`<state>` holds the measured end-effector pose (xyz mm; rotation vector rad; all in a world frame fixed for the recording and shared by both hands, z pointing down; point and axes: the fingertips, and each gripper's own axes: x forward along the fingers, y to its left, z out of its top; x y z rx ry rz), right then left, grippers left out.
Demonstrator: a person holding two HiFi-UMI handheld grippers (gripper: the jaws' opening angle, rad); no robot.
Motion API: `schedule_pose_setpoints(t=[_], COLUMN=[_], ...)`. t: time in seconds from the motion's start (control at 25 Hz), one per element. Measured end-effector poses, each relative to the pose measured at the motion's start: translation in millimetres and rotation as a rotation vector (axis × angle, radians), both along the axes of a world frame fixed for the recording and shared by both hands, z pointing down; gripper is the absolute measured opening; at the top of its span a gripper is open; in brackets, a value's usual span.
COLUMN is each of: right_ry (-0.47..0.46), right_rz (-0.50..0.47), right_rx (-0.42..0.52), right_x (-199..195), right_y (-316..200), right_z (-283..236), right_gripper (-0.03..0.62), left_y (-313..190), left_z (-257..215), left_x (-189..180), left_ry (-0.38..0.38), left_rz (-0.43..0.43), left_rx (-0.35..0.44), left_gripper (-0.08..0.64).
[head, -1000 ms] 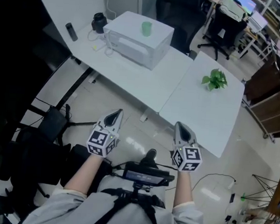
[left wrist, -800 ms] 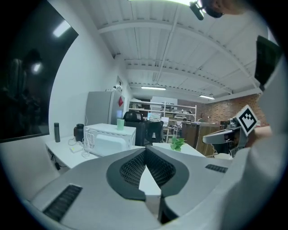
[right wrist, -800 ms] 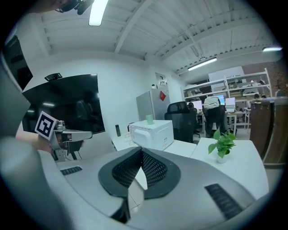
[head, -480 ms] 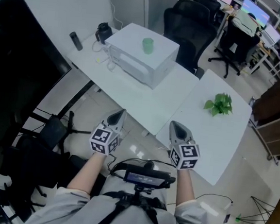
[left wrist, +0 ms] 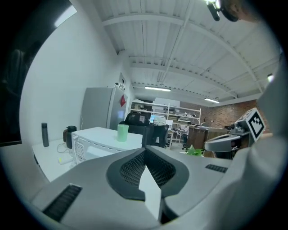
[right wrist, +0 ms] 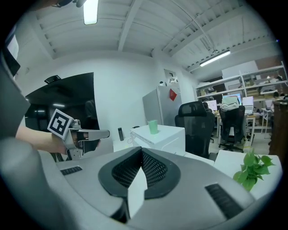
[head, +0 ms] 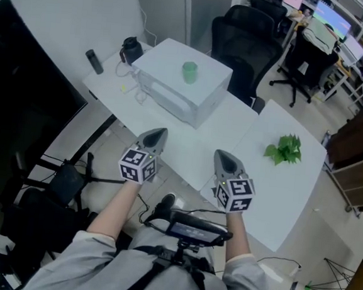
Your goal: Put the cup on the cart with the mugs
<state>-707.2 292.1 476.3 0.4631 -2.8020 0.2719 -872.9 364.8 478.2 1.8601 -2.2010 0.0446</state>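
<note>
Both forearms stretching forward side by side. Left gripper (head: 158, 135) and right gripper (head: 222, 157) hovering over near edge of white table (head: 188, 138), jaws of both pressing together, holding nothing. Green cup (head: 189, 72) standing on microwave (head: 167, 61), far left.

The pale green plastic cup (head: 189, 72) stands on the white box-shaped microwave (head: 173, 93), which sits on the white tabletop (head: 188, 138) ahead of the left gripper (head: 158, 133). A black jug (head: 130, 48) and a dark cylindrical bottle (head: 93, 61) lie left of the microwave. Ahead and to the right of the right gripper (head: 222, 156), a small leafy green plant (head: 285, 149) rests on the adjoining white table (head: 291, 192). Black mesh office chairs (head: 247, 39) stand beyond.
</note>
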Motion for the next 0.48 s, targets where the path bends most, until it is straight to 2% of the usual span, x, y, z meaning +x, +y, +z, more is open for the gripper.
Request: schedule_pose_setpoints(t=[0.12,0.28,0.32,0.48], right_ry=[0.024,0.047,0.050,0.074], right_rz=[0.044,0.097,0.105,0.130], right_rx=[0.010,0.008,0.006,0.013], right_x=[-11.2,-28.9,-34.7,-55.7], right_y=[-16.2,-35.6,-40.1,-51.5], right_z=[4.2,6.6,7.1,16.3], right_gripper=[0.008,0.008,0.006,0.008], left_y=[-31.4,-71.6,-81.4,-120.4], left_z=[0.6,4.6,6.4,17.4], left_x=[-24.9,-52.8,-59.7,-89.4], left_ry=[0.001,0.009,0.008,-0.010], left_rz=[0.032,0.088,0.103,0.154], left_rx=[0.002,-0.011,-0.019,-0.059], left_gripper=[0.005,0.041,0.064,0.237])
